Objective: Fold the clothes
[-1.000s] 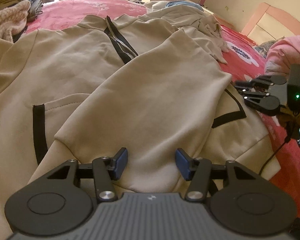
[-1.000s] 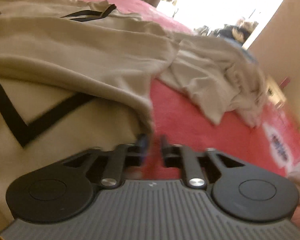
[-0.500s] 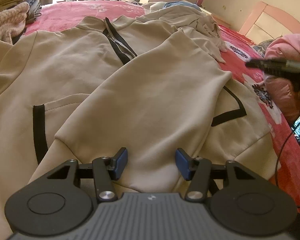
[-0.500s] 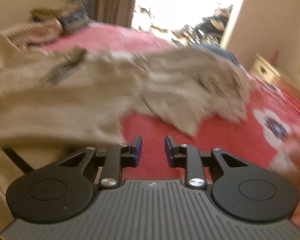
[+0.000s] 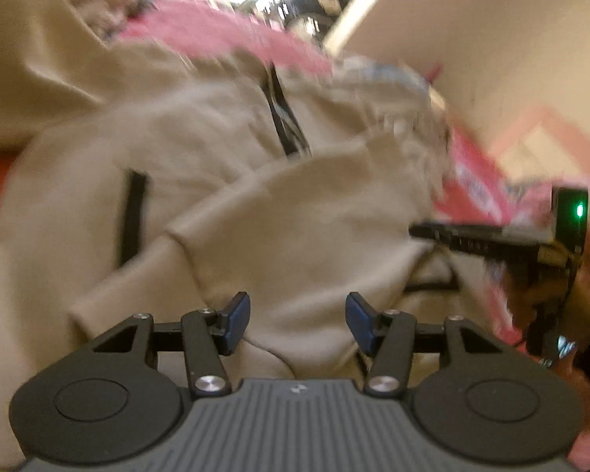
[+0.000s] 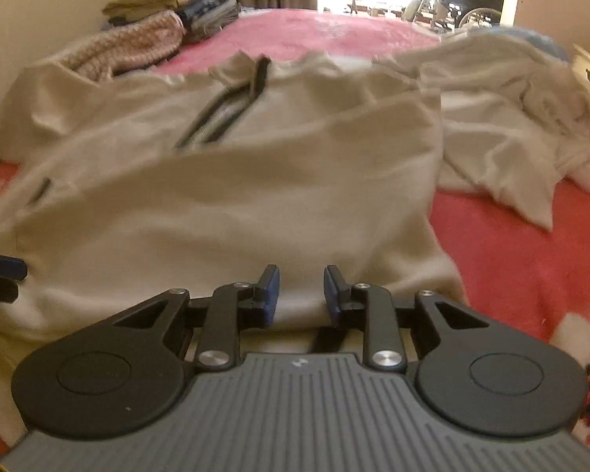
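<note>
Red bedspread bears beige hoodie, crumpled garment beside; both grippers released.

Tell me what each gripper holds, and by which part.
Nothing. The left gripper and the right gripper stand open over the beige sweatshirt, pads clear of the cloth.

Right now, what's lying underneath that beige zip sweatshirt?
The beige zip sweatshirt lies spread on a red flowered bedspread, which shows beyond its right edge and at its left edge. Whether anything else sits under the sweatshirt cannot be seen; the fabric covers it.
</note>
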Action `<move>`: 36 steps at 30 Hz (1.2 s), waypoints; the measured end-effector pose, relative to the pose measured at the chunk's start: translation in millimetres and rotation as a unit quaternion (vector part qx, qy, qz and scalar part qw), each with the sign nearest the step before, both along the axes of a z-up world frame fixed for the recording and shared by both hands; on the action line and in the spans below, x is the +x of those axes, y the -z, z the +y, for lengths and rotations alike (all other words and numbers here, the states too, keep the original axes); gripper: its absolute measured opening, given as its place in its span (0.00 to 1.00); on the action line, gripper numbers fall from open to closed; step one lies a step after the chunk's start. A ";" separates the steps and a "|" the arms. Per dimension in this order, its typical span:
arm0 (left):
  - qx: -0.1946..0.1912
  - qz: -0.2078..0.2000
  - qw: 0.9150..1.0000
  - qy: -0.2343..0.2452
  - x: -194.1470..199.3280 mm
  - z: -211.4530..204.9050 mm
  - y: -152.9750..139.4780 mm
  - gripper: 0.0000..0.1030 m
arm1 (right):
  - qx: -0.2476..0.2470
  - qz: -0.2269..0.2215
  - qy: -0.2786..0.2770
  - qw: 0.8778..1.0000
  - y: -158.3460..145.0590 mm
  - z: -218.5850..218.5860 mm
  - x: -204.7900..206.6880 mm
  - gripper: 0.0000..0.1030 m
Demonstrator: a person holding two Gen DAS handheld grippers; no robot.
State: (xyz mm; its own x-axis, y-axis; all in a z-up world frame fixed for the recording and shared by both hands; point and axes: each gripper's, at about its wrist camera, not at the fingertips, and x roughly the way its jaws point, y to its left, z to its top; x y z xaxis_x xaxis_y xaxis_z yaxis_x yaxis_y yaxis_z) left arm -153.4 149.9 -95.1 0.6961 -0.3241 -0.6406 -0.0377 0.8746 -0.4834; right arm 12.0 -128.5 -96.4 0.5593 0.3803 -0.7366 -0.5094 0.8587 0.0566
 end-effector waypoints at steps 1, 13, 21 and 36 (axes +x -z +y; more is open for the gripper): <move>-0.007 -0.007 1.000 -0.023 -7.4 14.3 -3.2 0.56 | 0.002 -0.006 -0.010 1.000 -8.4 6.9 -3.9 0.23; -0.189 -0.035 0.892 -0.409 -89.2 258.6 14.3 0.64 | 0.073 0.050 -0.178 0.980 -48.0 139.4 -62.8 0.24; -0.311 -0.052 0.790 -0.526 -93.5 379.7 42.7 0.67 | 0.052 0.071 -0.166 0.982 -40.9 153.7 -76.8 0.25; -0.290 -0.087 0.790 -0.534 -68.7 390.3 30.8 0.15 | 0.057 0.085 -0.134 0.986 -29.7 150.4 -60.3 0.25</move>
State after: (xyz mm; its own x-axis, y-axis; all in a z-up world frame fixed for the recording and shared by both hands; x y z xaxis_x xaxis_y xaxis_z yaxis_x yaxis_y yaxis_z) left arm -222.0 540.2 -125.8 0.8319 0.3038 -0.4643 -0.4928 0.0197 -0.8699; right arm -48.3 21.9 -66.7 0.2993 0.5833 -0.7551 -0.6911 0.6781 0.2499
